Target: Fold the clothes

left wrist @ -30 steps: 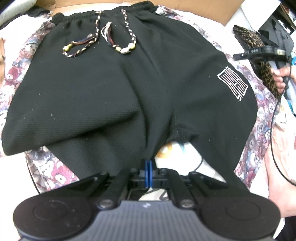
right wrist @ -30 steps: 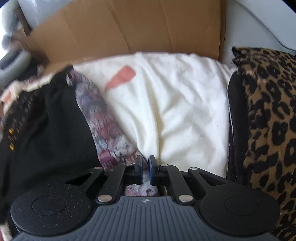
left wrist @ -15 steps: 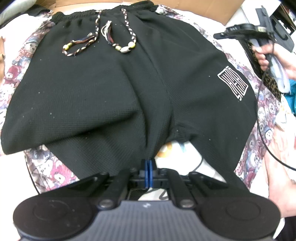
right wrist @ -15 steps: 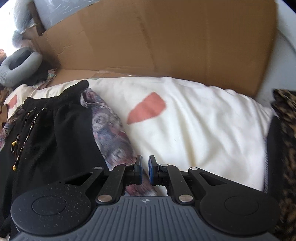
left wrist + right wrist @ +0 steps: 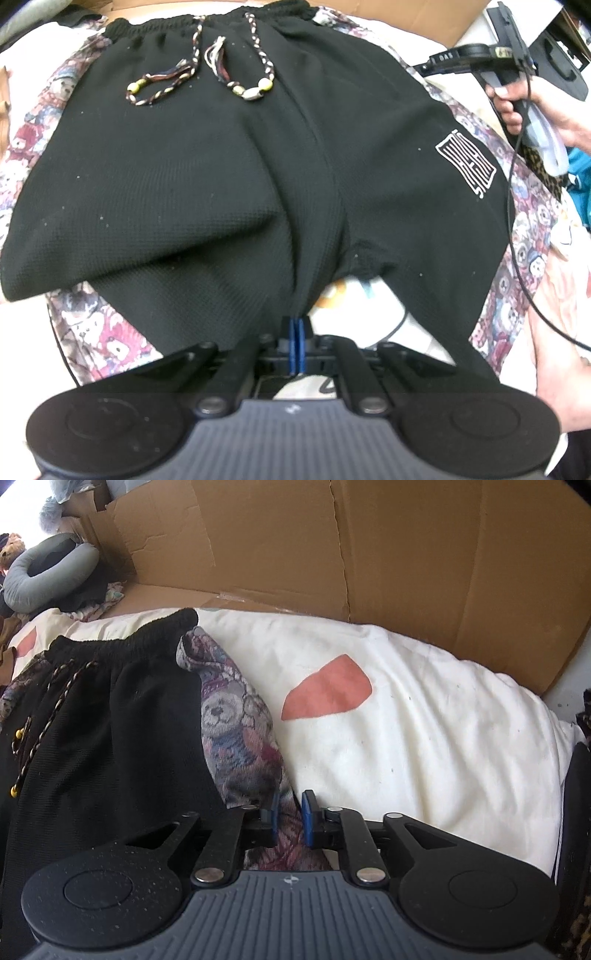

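Note:
Black shorts [image 5: 221, 166] lie flat, waistband far, on a teddy-bear print cloth [image 5: 99, 332]. A beaded drawstring [image 5: 251, 88] rests below the waistband, and a white logo [image 5: 465, 162] marks the right leg. My left gripper [image 5: 297, 332] is shut on the shorts' lower edge by the crotch, with folds running into it. My right gripper [image 5: 423, 68], held in a hand, hovers off the shorts' right side near the waistband. In the right wrist view the right gripper [image 5: 290, 818] is narrowly open over the print cloth [image 5: 236, 731], with the shorts [image 5: 110, 738] to its left.
A white duvet [image 5: 406, 757] with a coral patch lies under everything. A cardboard wall [image 5: 369, 554] stands behind it. At the far left is a grey neck pillow [image 5: 48, 572]. A leopard-print cloth [image 5: 541, 170], a cable [image 5: 517, 229] and a hand [image 5: 561, 376] are on the right.
The right gripper has moved forward along the shorts' right side toward the waistband, and its fingers have parted a little. The left gripper has stayed shut in place.

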Demonstrator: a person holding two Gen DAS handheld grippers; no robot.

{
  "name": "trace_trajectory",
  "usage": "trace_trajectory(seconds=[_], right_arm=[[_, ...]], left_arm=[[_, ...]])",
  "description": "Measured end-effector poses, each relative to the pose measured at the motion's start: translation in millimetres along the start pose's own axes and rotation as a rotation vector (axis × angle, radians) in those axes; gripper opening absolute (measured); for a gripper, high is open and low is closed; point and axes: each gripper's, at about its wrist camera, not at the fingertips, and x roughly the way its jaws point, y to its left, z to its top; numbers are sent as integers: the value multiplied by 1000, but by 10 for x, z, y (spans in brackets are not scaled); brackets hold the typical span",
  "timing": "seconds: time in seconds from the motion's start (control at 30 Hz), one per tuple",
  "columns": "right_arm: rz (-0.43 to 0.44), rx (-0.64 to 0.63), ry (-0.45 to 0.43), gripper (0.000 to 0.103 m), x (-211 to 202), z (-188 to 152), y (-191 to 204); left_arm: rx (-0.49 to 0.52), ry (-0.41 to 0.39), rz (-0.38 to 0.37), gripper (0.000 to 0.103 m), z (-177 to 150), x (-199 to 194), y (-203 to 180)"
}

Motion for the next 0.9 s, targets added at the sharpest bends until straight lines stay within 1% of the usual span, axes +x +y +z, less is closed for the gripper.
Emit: trace_trajectory(seconds=[0.23, 0.47, 0.5, 0.6, 0.73, 0.8, 0.83, 0.87, 0.9], right_arm=[[22, -27, -9, 14, 90, 92, 55], [2, -91, -9, 15, 141, 74, 135], [-1, -100, -9, 22, 149, 72, 146], [-10, -128, -9, 23, 170, 64, 180], [35, -78, 21, 24, 223, 138, 82], [49, -90, 27, 24, 225, 142, 81], [56, -97, 30, 23, 225, 143, 82], [63, -103, 33, 14, 226, 144, 83], [69, -110, 36, 3, 226, 145, 84]], left_arm=[[-3, -1, -3, 3, -3, 8, 3], [-1, 2, -2, 3, 2, 27, -11], [-2, 3, -1, 3, 7, 35, -19], [3, 4, -1, 3, 12, 44, -37], [9, 4, 3, 3, 5, 57, -62], [7, 5, 3, 3, 6, 64, -67], [6, 5, 3, 3, 6, 65, -68], [5, 4, 2, 3, 7, 66, -68], [5, 4, 1, 3, 7, 66, -69]])
